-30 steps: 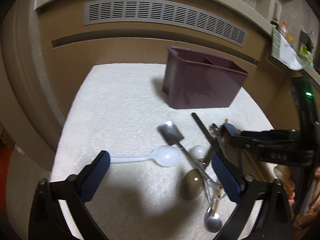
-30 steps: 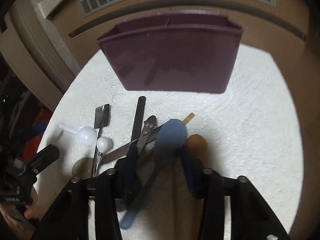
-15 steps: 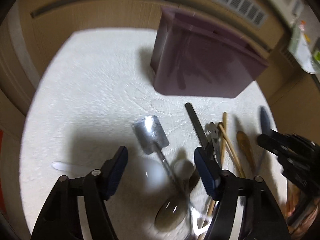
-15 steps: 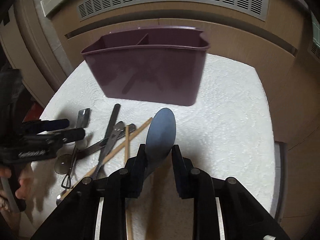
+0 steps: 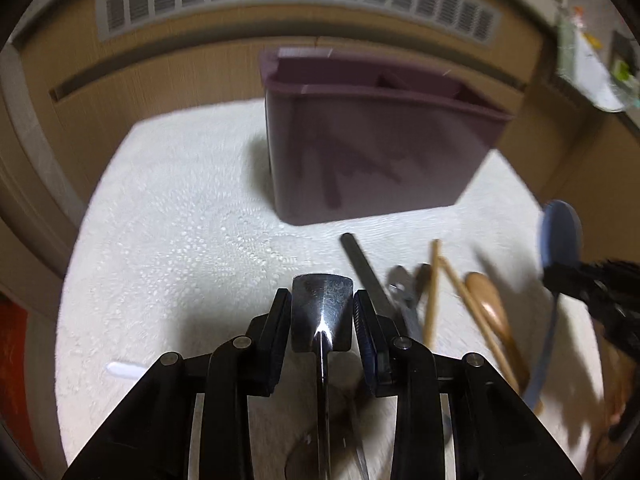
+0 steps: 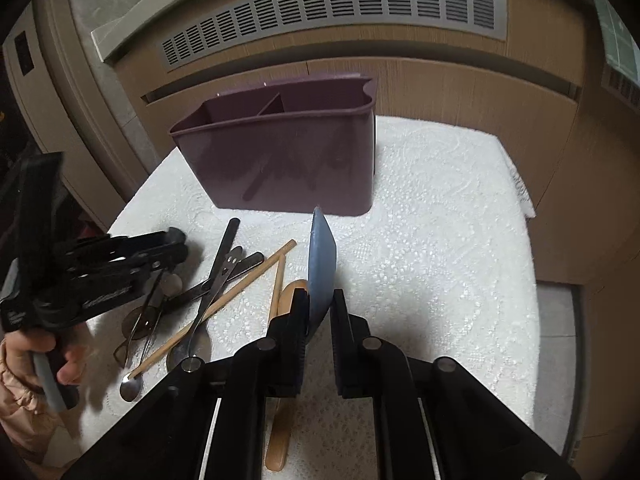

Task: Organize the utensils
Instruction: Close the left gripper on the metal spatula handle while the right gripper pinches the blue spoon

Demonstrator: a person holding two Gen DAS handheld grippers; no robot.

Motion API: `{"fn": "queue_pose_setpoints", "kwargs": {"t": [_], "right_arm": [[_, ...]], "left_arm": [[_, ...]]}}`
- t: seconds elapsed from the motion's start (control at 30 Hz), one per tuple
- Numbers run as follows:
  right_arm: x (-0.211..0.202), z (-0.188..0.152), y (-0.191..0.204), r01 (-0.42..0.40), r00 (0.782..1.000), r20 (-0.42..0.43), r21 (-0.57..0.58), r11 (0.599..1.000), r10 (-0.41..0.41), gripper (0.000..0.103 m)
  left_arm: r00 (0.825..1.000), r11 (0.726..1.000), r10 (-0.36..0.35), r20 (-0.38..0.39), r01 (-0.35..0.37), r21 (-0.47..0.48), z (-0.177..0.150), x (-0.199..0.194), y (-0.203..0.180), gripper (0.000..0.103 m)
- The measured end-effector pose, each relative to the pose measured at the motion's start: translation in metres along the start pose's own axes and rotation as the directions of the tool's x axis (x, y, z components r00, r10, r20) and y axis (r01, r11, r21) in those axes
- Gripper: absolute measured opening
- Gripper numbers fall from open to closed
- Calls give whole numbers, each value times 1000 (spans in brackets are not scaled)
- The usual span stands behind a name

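Note:
A purple two-compartment utensil holder (image 5: 376, 152) (image 6: 280, 160) stands at the back of the white cloth. My left gripper (image 5: 322, 312) is shut on a flat steel scoop (image 5: 322, 308), its handle running back between the fingers. My right gripper (image 6: 320, 304) is shut on a blue spoon (image 6: 321, 268), held edge-on above the cloth; it also shows in the left wrist view (image 5: 560, 236). Loose on the cloth lie wooden chopsticks (image 6: 240, 288), a wooden spoon (image 6: 280, 432), a black-handled utensil (image 6: 228, 240) and metal spoons (image 6: 132, 388).
The white lace cloth (image 6: 440, 260) covers a small table with edges at right and front. A tan cabinet wall with a vent grille (image 6: 332, 12) stands behind the holder. A white spoon handle (image 5: 124, 370) lies at the left.
My left gripper has closed on the steel scoop and lifted it. My right gripper has turned the blue spoon edge-on and raised it. The left view has swung toward the holder.

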State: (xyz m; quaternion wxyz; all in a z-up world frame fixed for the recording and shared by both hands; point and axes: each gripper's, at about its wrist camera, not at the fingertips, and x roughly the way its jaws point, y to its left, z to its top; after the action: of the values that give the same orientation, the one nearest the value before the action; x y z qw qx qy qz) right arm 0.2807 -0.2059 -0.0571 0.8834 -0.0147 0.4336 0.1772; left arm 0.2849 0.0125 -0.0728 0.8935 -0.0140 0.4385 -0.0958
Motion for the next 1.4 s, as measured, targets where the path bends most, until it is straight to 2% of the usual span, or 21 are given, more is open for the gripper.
{"fn": "queue_pose_setpoints", "kwargs": {"t": [0.23, 0.43, 0.47, 0.5, 0.57, 0.63, 0.73, 0.87, 0.93, 1.0, 1.03, 1.07, 1.1, 1.17, 1.3, 1.4], "right_arm": [[-16, 3, 14, 18, 1000, 23, -30, 999, -17, 8], [-30, 6, 21, 51, 997, 66, -48, 998, -48, 8], [-33, 8, 21, 55, 996, 75, -48, 997, -51, 8], [-36, 12, 22, 58, 995, 86, -50, 997, -54, 8], [-44, 20, 22, 58, 992, 114, -50, 997, -52, 8], [-52, 31, 22, 61, 987, 150, -56, 997, -52, 8], [-60, 40, 21, 61, 982, 181, -59, 996, -49, 8], [-51, 39, 16, 59, 988, 149, -62, 996, -49, 8], [-40, 35, 12, 55, 992, 116, -47, 997, -49, 8], [-31, 30, 10, 49, 995, 93, -32, 998, -46, 8], [-26, 27, 8, 46, 996, 81, -27, 999, -44, 8], [-22, 25, 7, 48, 997, 69, -25, 999, -46, 8], [-18, 23, 7, 50, 997, 59, -23, 998, -48, 8], [-12, 19, 8, 44, 998, 46, -27, 999, -43, 8], [-9, 13, 12, 44, 998, 39, -45, 998, -43, 8], [-9, 9, 13, 58, 998, 40, -58, 997, -56, 8]], "left_arm": [[991, 1000, -12, 134, 12, 0, -8, -51, -1, 32], [977, 1000, -30, 213, 29, 12, -3, -75, -6, 32], [973, 999, -34, 229, 32, 15, 0, -80, -8, 10], [970, 999, -42, 238, 38, 22, 3, -82, -10, 5], [962, 997, -74, 265, 72, 20, 15, -90, -13, 4], [947, 997, -78, 312, 70, 38, 30, -101, -15, 4], [938, 996, -94, 333, 87, 36, 44, -108, -10, 4], [961, 999, -47, 272, 53, -15, 49, -96, 9, 4], [981, 996, -8, 196, 25, -82, 44, -80, 25, 7], [994, 986, -34, 108, 52, -161, 34, -60, 42, 9], [997, 980, -41, 59, 52, -192, 29, -51, 48, 15], [999, 973, -50, -1, 48, -227, 23, -38, 55, 24], [997, 964, -64, -50, 48, -262, 17, -27, 60, 29], [990, 944, -91, -110, 51, -325, 10, -10, 70, 40], [980, 906, -120, -158, 43, -422, 12, 17, 84, 49], [978, 915, -87, -188, 4, -403, 19, 32, 80, 50]]}}
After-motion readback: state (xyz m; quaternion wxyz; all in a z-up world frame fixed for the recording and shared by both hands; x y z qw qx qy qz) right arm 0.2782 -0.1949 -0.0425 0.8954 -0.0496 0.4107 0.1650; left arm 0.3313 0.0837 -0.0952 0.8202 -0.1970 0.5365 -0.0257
